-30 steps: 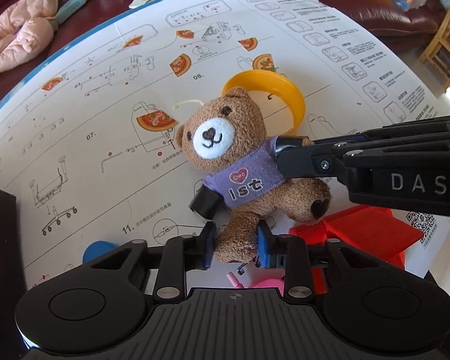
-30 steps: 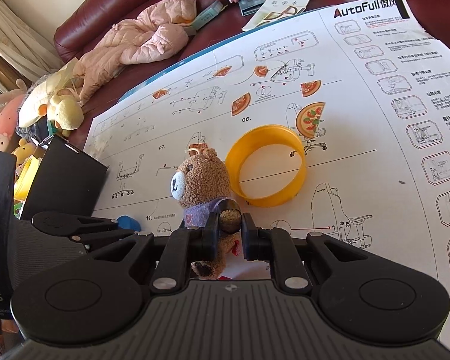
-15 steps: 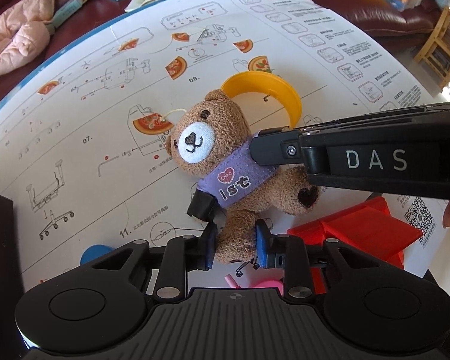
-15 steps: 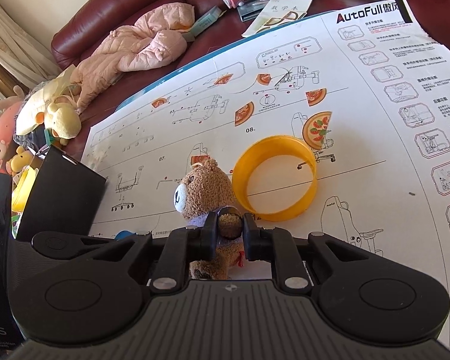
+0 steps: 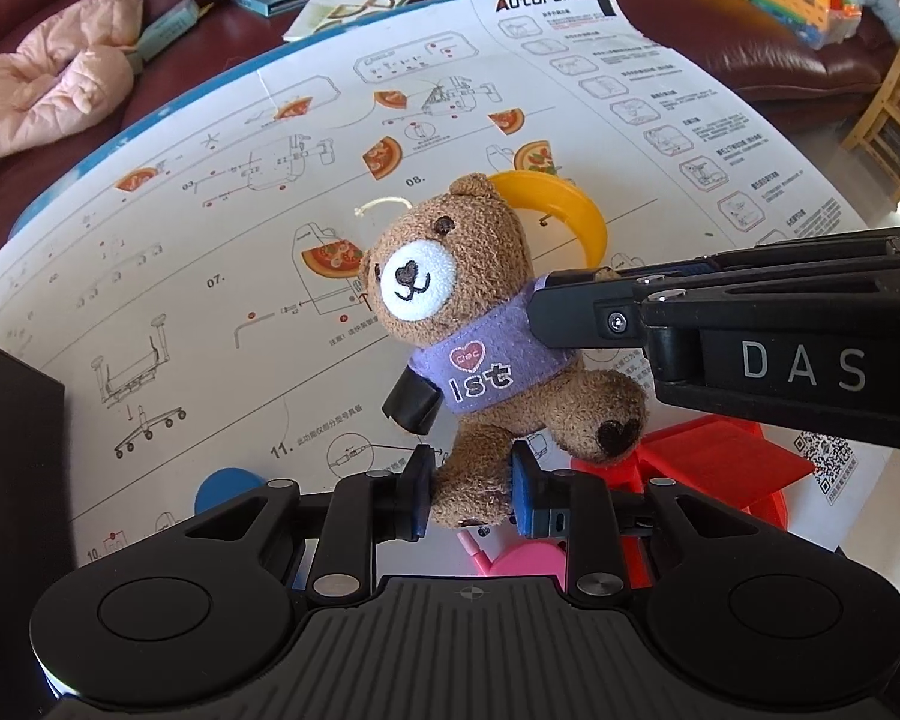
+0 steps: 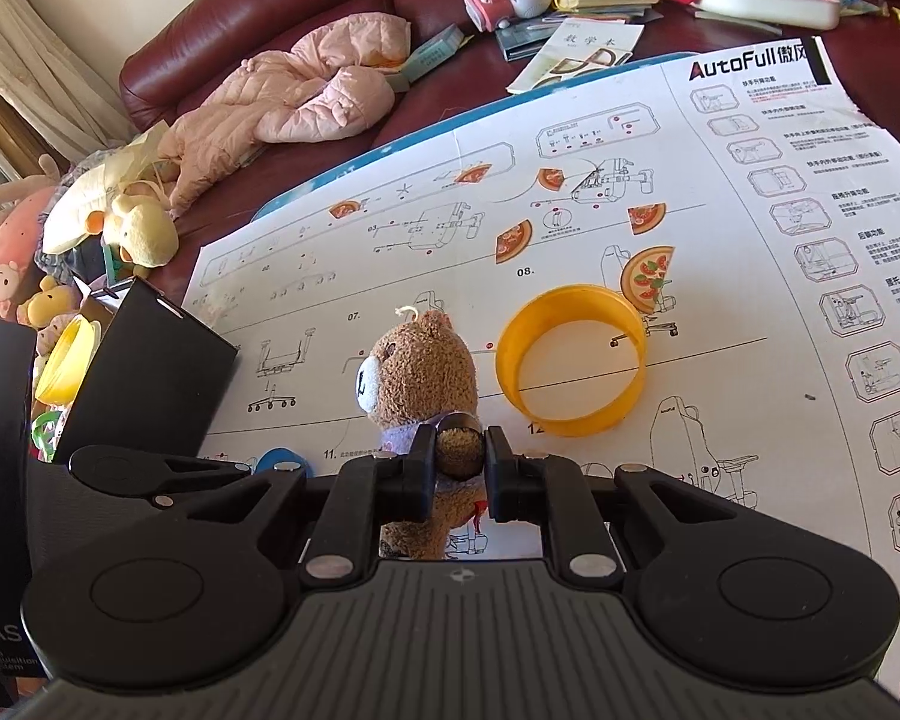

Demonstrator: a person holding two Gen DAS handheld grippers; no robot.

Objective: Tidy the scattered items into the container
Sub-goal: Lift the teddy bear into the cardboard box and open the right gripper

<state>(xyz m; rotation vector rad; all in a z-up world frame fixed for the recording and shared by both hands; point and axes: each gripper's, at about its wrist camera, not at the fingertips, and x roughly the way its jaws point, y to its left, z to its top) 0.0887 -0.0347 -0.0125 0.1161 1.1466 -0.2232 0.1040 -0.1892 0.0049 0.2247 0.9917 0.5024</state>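
Observation:
A brown teddy bear (image 5: 450, 300) in a purple shirt is held above the white instruction sheet (image 5: 210, 228). My left gripper (image 5: 471, 498) is shut on one of its legs. My right gripper (image 6: 459, 450) is shut on one of its arms; it also shows in the left wrist view (image 5: 576, 312), coming in from the right. The bear shows from the side in the right wrist view (image 6: 420, 372). A black box (image 6: 144, 372) stands at the left edge of the sheet.
A yellow ring (image 6: 570, 360) lies on the sheet behind the bear. A red plastic piece (image 5: 720, 468), a pink piece (image 5: 522, 564) and a blue disc (image 5: 228, 486) lie below the bear. A pink jacket (image 6: 306, 96), plush toys (image 6: 132, 228) and books clutter the sofa.
Both grippers have lifted the bear a little higher and tilted it more upright. The grips on the leg and the arm are unchanged.

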